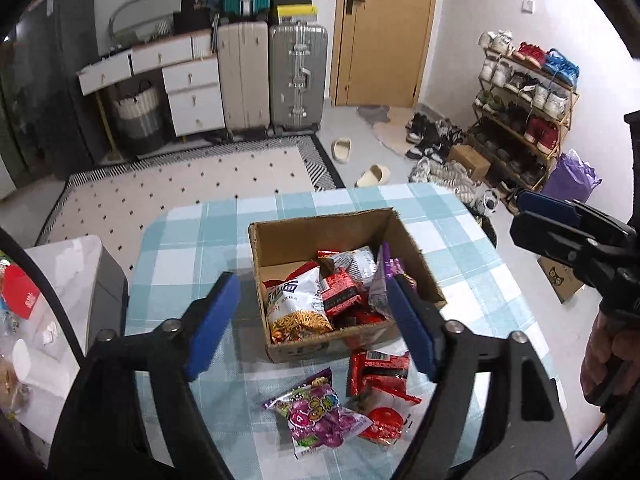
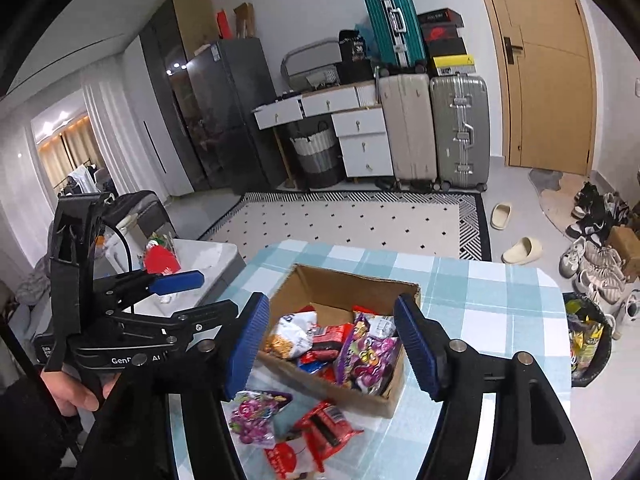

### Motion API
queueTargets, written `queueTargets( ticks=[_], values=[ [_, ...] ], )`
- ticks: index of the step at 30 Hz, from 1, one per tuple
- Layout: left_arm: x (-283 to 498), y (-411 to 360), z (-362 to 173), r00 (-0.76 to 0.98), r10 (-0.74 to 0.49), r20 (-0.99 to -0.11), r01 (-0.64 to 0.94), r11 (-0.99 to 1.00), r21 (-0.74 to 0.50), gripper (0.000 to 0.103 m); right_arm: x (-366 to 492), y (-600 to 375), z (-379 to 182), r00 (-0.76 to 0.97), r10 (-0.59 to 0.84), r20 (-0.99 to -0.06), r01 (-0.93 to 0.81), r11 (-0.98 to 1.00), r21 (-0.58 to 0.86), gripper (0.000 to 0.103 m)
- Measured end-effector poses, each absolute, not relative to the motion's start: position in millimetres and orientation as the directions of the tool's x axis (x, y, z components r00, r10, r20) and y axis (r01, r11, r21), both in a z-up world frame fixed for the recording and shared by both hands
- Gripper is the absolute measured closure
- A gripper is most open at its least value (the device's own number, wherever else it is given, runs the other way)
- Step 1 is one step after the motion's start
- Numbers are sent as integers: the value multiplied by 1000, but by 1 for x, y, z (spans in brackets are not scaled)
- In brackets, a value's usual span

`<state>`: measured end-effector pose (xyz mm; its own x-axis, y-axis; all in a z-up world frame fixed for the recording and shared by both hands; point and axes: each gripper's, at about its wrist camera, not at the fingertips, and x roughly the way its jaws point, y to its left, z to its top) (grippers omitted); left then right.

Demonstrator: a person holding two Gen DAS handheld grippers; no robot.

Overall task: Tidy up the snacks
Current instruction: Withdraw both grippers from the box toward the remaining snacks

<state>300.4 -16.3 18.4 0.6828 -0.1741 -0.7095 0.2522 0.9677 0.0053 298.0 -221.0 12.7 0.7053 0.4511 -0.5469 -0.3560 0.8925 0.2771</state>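
An open cardboard box [image 1: 280, 240] [image 2: 344, 280] stands on the blue checked table [image 1: 192, 248] [image 2: 480, 300], holding several snack packets, among them a white noodle bag [image 1: 296, 304] and a purple bag [image 2: 368, 356]. In front of it on the cloth lie a purple candy bag [image 1: 316, 412] [image 2: 256, 416], a red packet [image 1: 378, 372] [image 2: 326, 428] and a red-and-white packet [image 1: 386, 424] [image 2: 288, 460]. My left gripper [image 1: 310, 292] [image 2: 212, 294] hovers above the box, open and empty. My right gripper [image 2: 331, 304] [image 1: 524, 218] hangs to its right, also open and empty.
A grey side table [image 1: 60, 280] with clutter stands left of the table. A black bin [image 2: 588, 336] with wrappers sits at the right corner. Shoes [image 1: 440, 160], a shoe rack, suitcases and a door stand beyond. A hand [image 2: 76, 396] holds the left gripper.
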Motion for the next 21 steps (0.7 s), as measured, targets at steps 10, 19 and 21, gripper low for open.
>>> queueTargets(
  ticks=[10,19,21],
  values=[
    [231,-19,44,739,-168,-653,263,963,50,22,228,-211,35,754,459,-470,-403,888,220,20],
    [170,-13,55,782,-173,-598,226,974,14,19,163,-203,35,821,450,-352,-430,892,137,5],
    [155,-5,60,800,-170,-576,197,980,-16,17,150,-200,32,835,439,-333,-428,897,111,4]
  ],
)
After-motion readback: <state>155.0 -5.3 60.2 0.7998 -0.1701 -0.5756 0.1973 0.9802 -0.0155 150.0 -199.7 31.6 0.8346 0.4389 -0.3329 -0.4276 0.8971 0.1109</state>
